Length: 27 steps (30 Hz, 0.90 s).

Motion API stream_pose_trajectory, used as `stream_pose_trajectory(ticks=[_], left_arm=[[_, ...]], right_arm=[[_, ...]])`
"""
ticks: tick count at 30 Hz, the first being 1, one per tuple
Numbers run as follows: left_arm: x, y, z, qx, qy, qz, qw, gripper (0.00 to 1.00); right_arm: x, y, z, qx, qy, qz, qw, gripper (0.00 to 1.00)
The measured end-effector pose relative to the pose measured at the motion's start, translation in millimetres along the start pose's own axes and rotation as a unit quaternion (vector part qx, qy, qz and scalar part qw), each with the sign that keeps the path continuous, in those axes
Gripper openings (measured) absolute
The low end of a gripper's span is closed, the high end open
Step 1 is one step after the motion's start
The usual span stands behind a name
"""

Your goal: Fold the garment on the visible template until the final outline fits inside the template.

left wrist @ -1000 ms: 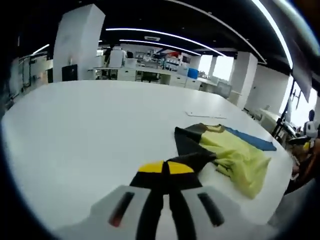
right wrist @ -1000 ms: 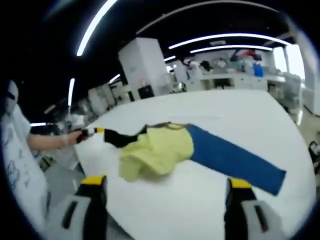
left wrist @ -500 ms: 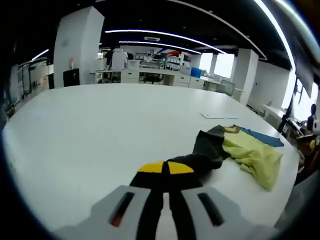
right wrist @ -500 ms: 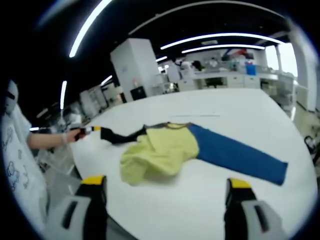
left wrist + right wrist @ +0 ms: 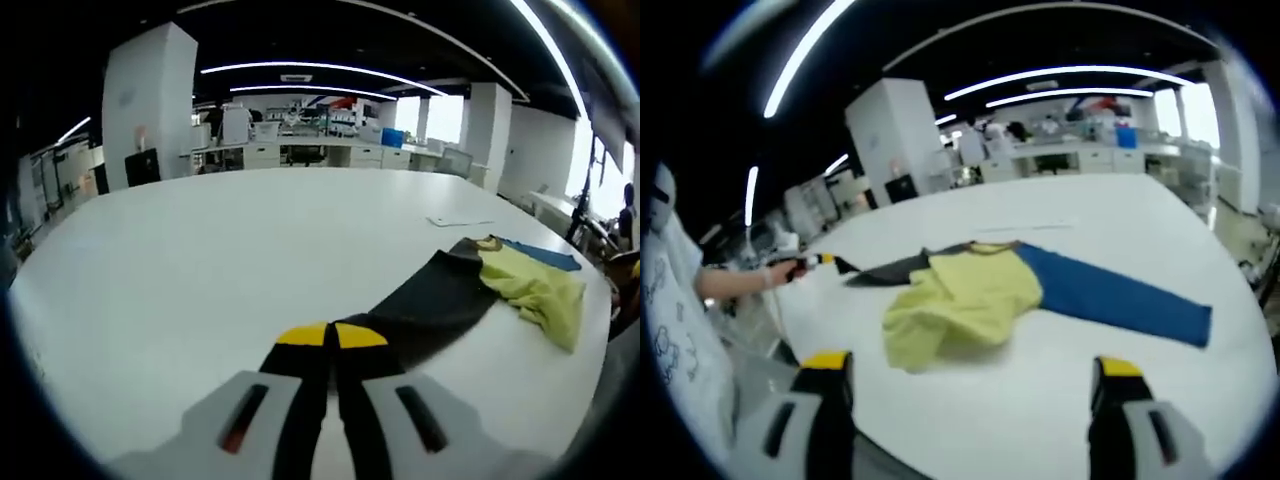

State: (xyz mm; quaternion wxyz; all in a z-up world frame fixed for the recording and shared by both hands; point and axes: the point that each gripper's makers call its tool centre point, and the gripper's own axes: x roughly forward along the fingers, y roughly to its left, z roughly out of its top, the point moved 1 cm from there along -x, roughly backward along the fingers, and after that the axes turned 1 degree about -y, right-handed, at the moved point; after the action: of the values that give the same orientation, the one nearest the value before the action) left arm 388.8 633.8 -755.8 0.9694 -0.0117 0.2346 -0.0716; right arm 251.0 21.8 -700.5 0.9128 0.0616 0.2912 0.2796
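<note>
A garment lies on the white table [image 5: 200, 250]: yellow body [image 5: 960, 300], blue sleeve [image 5: 1110, 300] stretched right, black sleeve [image 5: 890, 268] stretched left. In the left gripper view my left gripper [image 5: 330, 338] is shut on the end of the black sleeve [image 5: 430, 305], which runs away to the yellow body [image 5: 535, 290] and blue part [image 5: 545, 257]. The left gripper [image 5: 812, 262] also appears in the right gripper view, held by a hand, pinching the sleeve tip. My right gripper [image 5: 970, 375] stands open, near the table edge, short of the yellow body and holding nothing.
A thin white strip [image 5: 460, 220] lies on the table beyond the garment. A person's sleeve [image 5: 670, 320] is at the left of the right gripper view. Desks, pillars and shelves [image 5: 300, 130] stand far behind the table.
The left gripper has pulled the black sleeve out away from the yellow body, so it now lies stretched flat. The right gripper stays open and has barely moved.
</note>
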Motion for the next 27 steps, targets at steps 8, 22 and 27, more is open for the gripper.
stream_pose_trajectory(ticks=[8,22,27], left_arm=[[-3,15.5,-23.7,-0.001,0.019,0.010,0.9998,0.00],[-13,21.8,-64.4,-0.013,0.060,0.030,0.9977,0.00],[-16,21.0,-73.7,-0.023,0.073,0.035,0.9964,0.00]], right_arm=[[0,9,-0.5,0.004,-0.003,-0.012,0.9999,0.99],[2,14,-3.2,0.008,-0.002,-0.018,0.9998,0.99],[1,13,-5.8,0.009,0.001,-0.018,0.9998,0.99]])
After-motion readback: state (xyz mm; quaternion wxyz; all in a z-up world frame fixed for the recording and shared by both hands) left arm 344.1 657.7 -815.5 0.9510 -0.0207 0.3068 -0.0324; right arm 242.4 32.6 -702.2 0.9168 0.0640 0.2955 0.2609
